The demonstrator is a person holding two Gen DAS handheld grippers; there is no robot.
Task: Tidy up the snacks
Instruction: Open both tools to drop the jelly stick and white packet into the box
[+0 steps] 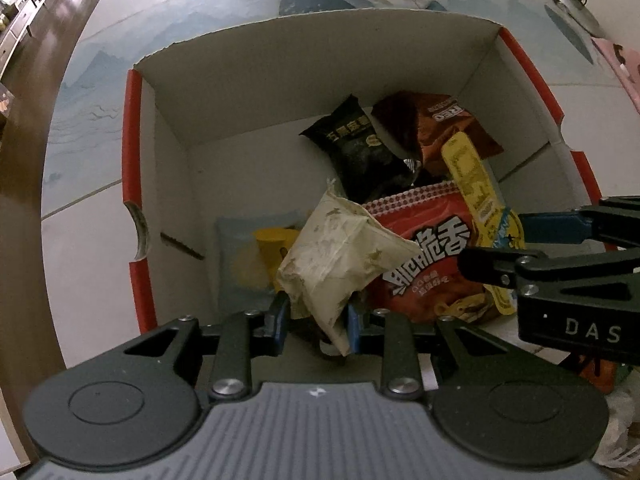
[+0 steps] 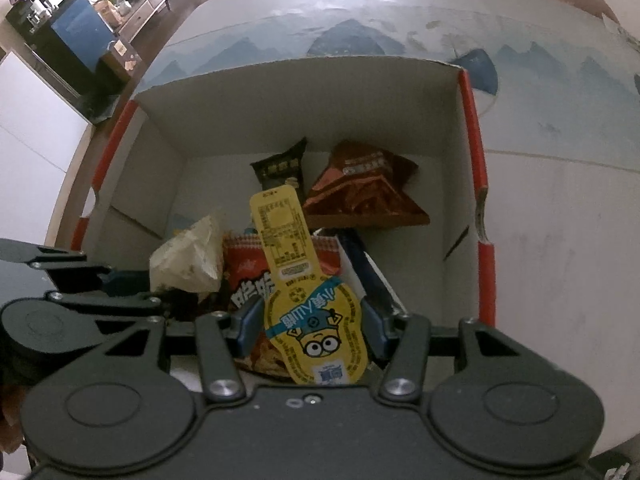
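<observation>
While both claws point down into the box [image 1: 168,92], each one pinches a snack. The left claw [image 1: 318,320] squeezes a cream pack [image 1: 340,256] by its bottom end, and the pack sticks up over the other snacks. The right claw [image 2: 310,330] grips a yellow pack [image 2: 316,328] by its round end, with the long tab pointing into the box. Under them lies a red bag [image 1: 424,256]. A black pack [image 1: 356,148] and a brown bag [image 1: 440,128] lie near the far wall. The box sits on a worktop [image 1: 88,240].
</observation>
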